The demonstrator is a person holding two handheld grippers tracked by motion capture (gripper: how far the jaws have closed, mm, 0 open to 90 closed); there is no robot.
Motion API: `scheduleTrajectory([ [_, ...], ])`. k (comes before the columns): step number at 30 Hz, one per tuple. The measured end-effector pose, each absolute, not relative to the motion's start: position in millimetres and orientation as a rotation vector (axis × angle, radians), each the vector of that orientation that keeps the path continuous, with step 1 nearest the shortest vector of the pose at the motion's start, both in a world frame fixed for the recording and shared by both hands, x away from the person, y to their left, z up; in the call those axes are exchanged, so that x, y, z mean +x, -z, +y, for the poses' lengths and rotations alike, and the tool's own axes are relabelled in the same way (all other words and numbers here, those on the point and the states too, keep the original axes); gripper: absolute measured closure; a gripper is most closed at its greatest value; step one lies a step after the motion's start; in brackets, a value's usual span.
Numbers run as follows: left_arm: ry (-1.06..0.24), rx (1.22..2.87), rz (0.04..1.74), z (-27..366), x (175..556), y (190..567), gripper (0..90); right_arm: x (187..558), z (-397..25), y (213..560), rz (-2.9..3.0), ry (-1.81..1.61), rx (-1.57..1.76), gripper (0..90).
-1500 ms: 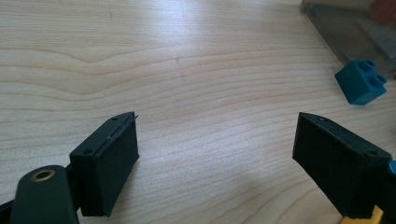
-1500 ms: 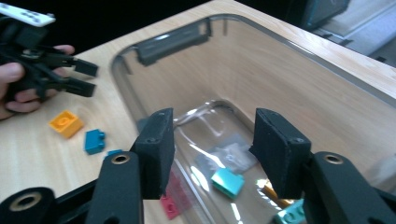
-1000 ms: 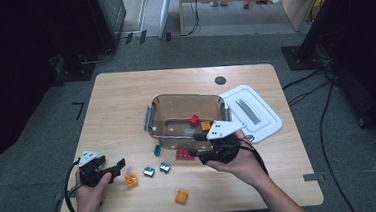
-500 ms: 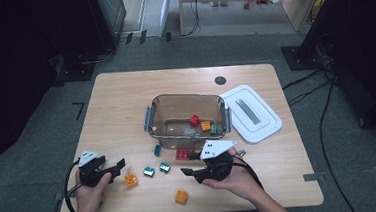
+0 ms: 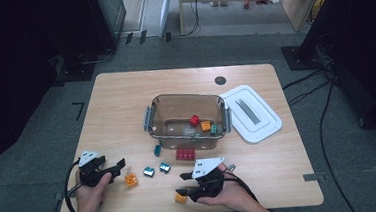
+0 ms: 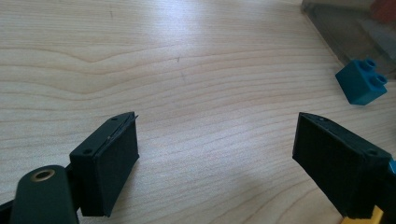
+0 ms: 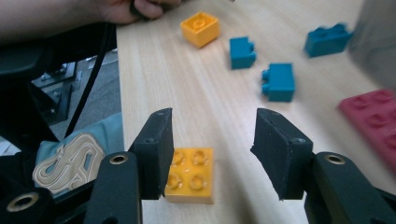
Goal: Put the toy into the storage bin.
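- Down at the near edge of the wooden table [image 5: 125, 100], the right gripper [image 5: 183, 184] has its jaws spread with nothing clamped between them.
- Just by its left jaw in the right gripper view lies an orange four-stud brick [image 7: 190, 175]; the jaw partly covers the brick's near corner, and whether they touch cannot be told.
- From the high view that same orange four-stud brick [image 5: 181, 198] sits at the right gripper's tips, close to the table's front edge.
- Over at the left, the left gripper [image 5: 117, 166] is wide open and holds nothing, with a second orange brick [image 5: 130, 179] just beside it.
- Between the two grippers lie two teal bricks [image 5: 148, 172], and a red plate brick [image 5: 185, 154] rests against the clear plastic bin [image 5: 149, 118].
- Inside the bin sit a red and an orange piece, and its white lid [image 5: 267, 125] lies just to the right.
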State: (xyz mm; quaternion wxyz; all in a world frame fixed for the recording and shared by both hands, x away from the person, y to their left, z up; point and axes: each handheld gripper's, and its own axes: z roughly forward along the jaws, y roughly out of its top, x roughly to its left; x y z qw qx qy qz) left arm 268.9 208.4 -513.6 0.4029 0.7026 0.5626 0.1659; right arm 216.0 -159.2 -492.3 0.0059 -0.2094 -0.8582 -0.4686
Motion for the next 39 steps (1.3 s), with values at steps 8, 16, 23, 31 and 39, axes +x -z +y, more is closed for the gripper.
scheduleTrajectory([
  [8,-0.418,1.775,1.42,209,269,514,14.2,208,-150,504,-2.689,1.412,-0.625,47.1],
  [16,-0.419,1.775,1.42,209,269,514,14.2,202,-150,512,-2.748,1.36,-0.584,46.1],
  [23,-0.418,1.776,1.42,209,269,514,14.2,200,-152,516,-2.809,1.336,-0.558,52.1],
  [31,-0.418,1.776,1.419,209,269,514,14.2,201,-153,519,-2.835,1.328,-0.542,59.1],
  [39,-0.419,1.777,1.42,208,269,514,14.2,205,-157,511,-2.803,1.372,-0.565,59.5],
])
